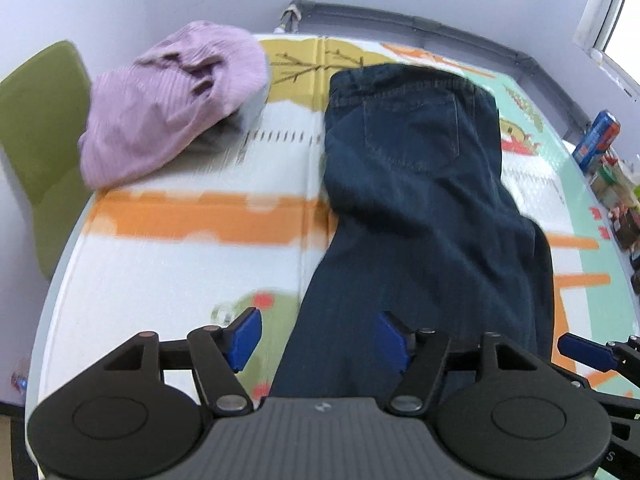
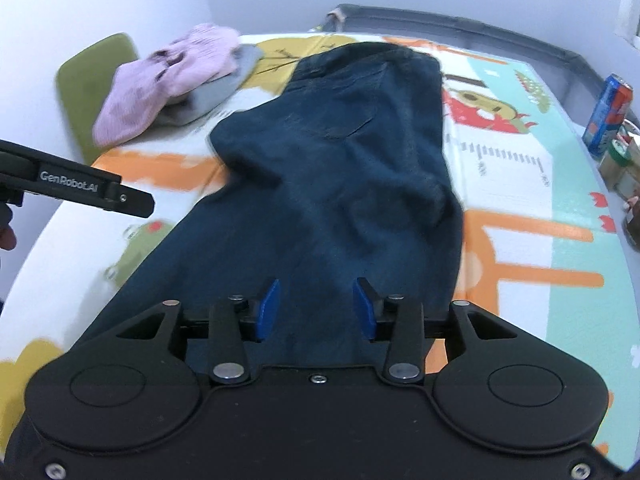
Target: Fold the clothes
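Left wrist view showed a pair of dark blue jeans (image 1: 420,208) laid lengthwise on a table covered by a cartoon-printed mat (image 1: 192,248), waistband at the far end, legs running toward the camera. The left gripper (image 1: 318,340) hung over the near left edge of the legs, its blue pads (image 1: 244,338) spread wide and holding nothing. A crumpled lilac garment (image 1: 168,104) lay at the far left of the mat, on top of grey cloth, well apart from the jeans. A green chair (image 1: 40,132) stood beyond the table's left edge.

Right wrist view had the right gripper (image 2: 316,308) low over the same legs, its blue pads likewise parted and empty. A blue drink can (image 2: 608,114) stood near jars at the table's right edge. Both frames were motion-blurred.
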{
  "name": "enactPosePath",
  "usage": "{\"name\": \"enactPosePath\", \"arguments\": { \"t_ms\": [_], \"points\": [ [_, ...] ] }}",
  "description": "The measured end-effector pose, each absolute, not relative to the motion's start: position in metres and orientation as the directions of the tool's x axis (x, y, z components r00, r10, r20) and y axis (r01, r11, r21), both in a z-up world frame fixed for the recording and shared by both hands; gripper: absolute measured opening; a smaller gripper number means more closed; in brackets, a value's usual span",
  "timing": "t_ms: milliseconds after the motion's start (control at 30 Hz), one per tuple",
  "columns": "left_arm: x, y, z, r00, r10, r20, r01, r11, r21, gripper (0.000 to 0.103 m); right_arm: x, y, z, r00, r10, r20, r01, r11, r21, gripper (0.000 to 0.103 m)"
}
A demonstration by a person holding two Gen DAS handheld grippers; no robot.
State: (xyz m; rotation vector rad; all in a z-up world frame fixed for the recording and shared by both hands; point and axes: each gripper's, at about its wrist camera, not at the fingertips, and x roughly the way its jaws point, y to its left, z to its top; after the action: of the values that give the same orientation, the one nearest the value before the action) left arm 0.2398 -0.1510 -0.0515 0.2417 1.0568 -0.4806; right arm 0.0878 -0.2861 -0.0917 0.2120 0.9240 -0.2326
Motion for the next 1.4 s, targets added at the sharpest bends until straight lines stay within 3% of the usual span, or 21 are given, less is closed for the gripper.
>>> {"name": "enactPosePath", "arguments": {
  "t_ms": [1000,1400],
  "points": [
    [0.083,-0.039,-0.068,0.391,-0.173,-0.904,0.433,0.901,0.015,0.075,-0.047,-0.166,-0.085,0.517,-0.056,-0.854,0.241,0.967,0.082,0.046],
    [0.056,0.037,-0.081,0.356,-0.195,-0.914,0.522,0.853,0.021,0.077,-0.09,-0.083,-0.081,0.504,-0.08,-0.86,0.296,0.951,0.085,0.049]
  ]
}}
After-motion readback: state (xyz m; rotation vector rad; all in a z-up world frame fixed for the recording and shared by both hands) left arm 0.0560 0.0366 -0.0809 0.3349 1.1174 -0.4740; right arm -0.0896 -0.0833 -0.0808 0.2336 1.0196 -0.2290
